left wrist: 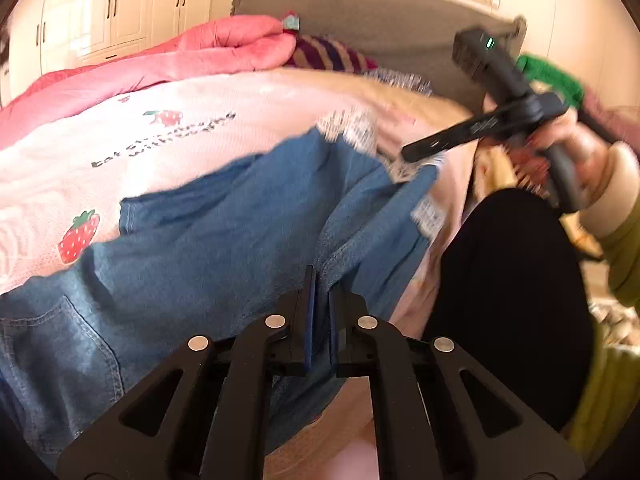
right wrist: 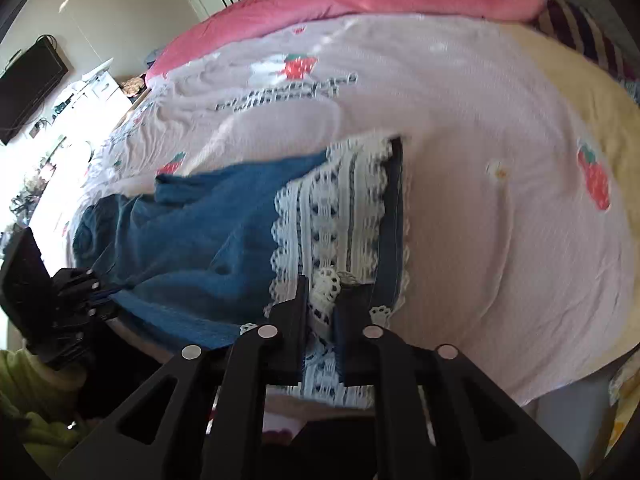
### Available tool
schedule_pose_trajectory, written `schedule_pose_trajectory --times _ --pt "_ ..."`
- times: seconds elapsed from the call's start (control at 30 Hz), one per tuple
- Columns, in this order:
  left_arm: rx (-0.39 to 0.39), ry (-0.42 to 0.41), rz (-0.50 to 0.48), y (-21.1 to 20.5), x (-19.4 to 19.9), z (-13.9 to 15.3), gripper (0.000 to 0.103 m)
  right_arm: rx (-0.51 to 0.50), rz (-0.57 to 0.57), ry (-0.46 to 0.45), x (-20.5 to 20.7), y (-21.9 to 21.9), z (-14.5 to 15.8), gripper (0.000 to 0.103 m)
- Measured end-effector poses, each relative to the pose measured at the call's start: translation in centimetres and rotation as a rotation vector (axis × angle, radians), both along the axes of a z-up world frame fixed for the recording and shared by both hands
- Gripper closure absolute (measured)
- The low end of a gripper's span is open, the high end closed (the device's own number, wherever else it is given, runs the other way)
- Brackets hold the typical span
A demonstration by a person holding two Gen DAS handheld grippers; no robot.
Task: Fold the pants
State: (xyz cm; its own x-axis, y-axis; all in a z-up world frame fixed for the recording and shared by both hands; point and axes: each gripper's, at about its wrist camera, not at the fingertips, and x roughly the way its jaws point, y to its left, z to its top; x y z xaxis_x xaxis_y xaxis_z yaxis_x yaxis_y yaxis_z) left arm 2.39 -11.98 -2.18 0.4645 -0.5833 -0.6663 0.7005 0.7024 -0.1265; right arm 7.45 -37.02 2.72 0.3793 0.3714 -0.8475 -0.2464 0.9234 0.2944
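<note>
Two grippers are pinching the pants point(right wrist: 208, 232) at once: the left gripper point(left wrist: 320, 292) is clamping fully shut on a denim fold right at its tips, apparently to pin that side while the other end gets carried. The right gripper point(right wrist: 324, 292) is gripping the lace-trimmed hem point(right wrist: 332, 208), jaws nearly shut on the lace, probably to bring the cuff over for the fold, though blur hides the pad contact. Beyond both grippers, the pants are lying across the strawberry bedspread point(right wrist: 500, 128).
</note>
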Motion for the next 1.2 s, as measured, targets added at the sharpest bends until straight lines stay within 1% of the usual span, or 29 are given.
schedule_pose_trajectory --times 0.07,0.1,0.13,0.27,0.3,0.33,0.37,0.4,0.43,0.5,0.6,0.7,0.73,0.77,0.8,0.83,0.87,0.9,0.93,0.97,1.0,1.03,1.1,1.17,1.2 --pt "0.030 0.021 -0.007 -0.4 0.1 -0.8 0.102 0.007 0.004 0.018 -0.4 -0.4 -0.1 0.084" --pt "0.038 0.027 -0.012 -0.5 0.1 -1.1 0.102 0.008 0.001 0.028 -0.6 -0.6 -0.2 0.076" --pt "0.043 0.031 -0.018 -0.5 0.1 -1.3 0.102 0.004 0.000 0.032 -0.7 -0.7 -0.2 0.073" --pt "0.055 0.041 -0.028 -0.6 0.3 -1.7 0.100 -0.016 0.026 0.057 -1.3 -1.0 -0.8 0.072" --pt "0.058 0.044 -0.029 -0.6 -0.1 -1.9 0.100 -0.036 0.036 0.056 -1.5 -1.1 -0.9 0.073" --pt "0.061 0.047 -0.031 -0.6 -0.1 -1.9 0.100 -0.066 0.055 0.049 -1.7 -0.9 -0.9 0.080" --pt "0.069 0.046 -0.035 -0.7 -0.2 -2.0 0.100 -0.083 0.071 0.045 -1.9 -0.8 -1.0 0.089" --pt "0.079 0.044 -0.039 -0.8 -0.3 -2.1 0.100 -0.092 0.085 0.049 -2.0 -0.8 -1.1 0.095" --pt "0.087 0.039 -0.041 -0.9 -0.5 -2.0 0.100 -0.107 0.101 0.053 -2.2 -0.7 -1.3 0.095" --pt "0.103 0.031 -0.056 -1.0 -0.9 -2.0 0.100 -0.168 0.134 0.065 -2.5 -0.6 -1.7 0.095" --pt "0.134 0.031 -0.073 -1.2 -1.5 -2.4 0.100 -0.211 0.145 0.108 -2.3 -0.9 -2.6 0.095" --pt "0.163 0.038 -0.085 -1.6 -1.4 -3.0 0.100 -0.198 0.144 0.145 -1.9 -1.1 -3.0 0.094" --pt "0.163 0.044 -0.086 -1.6 -1.3 -3.1 0.100 -0.192 0.134 0.149 -1.8 -1.2 -2.9 0.093" --pt "0.154 0.052 -0.085 -1.4 -1.2 -3.1 0.100 -0.186 0.115 0.145 -1.7 -1.5 -2.6 0.086" --pt "0.144 0.066 -0.088 -1.3 -1.1 -3.1 0.097 -0.182 0.096 0.125 -1.7 -1.7 -2.0 0.079" --pt "0.127 0.083 -0.091 -1.1 -1.0 -2.9 0.093 -0.172 0.074 0.098 -1.6 -2.0 -1.3 0.074" --pt "0.114 0.087 -0.095 -1.0 -1.0 -2.8 0.091 -0.153 0.051 0.070 -1.6 -2.3 -0.5 0.067" --pt "0.104 0.087 -0.100 -1.0 -1.1 -2.5 0.082 -0.136 0.034 0.049 -1.6 -2.5 0.0 0.058" --pt "0.082 0.086 -0.105 -0.7 -1.2 -2.0 0.070 -0.117 0.010 0.022 -1.5 -2.8 0.7 0.052" --pt "0.060 0.085 -0.110 -0.6 -1.2 -1.6 0.067 -0.099 -0.023 -0.011 -1.4 -3.0 1.5 0.045" --pt "0.032 0.083 -0.115 -0.3 -1.2 -1.1 0.065 -0.076 -0.045 -0.035 -1.2 -3.1 2.0 0.043" --pt "0.009 0.076 -0.113 0.1 -1.2 -0.5 0.062 -0.055 -0.061 -0.049 -1.0 -3.2 2.4 0.041" --pt "-0.026 0.050 -0.077 1.2 -0.8 0.7 0.053 -0.005 -0.103 -0.083 -0.1 -2.9 3.1 0.038" --pt "-0.038 0.034 -0.025 2.3 0.1 1.6 0.050 0.030 -0.125 -0.115 1.3 -2.0 3.8 0.037" --pt "-0.037 0.030 0.009 2.8 0.8 2.0 0.046 0.053 -0.123 -0.127 1.9 -1.4 4.2 0.036"
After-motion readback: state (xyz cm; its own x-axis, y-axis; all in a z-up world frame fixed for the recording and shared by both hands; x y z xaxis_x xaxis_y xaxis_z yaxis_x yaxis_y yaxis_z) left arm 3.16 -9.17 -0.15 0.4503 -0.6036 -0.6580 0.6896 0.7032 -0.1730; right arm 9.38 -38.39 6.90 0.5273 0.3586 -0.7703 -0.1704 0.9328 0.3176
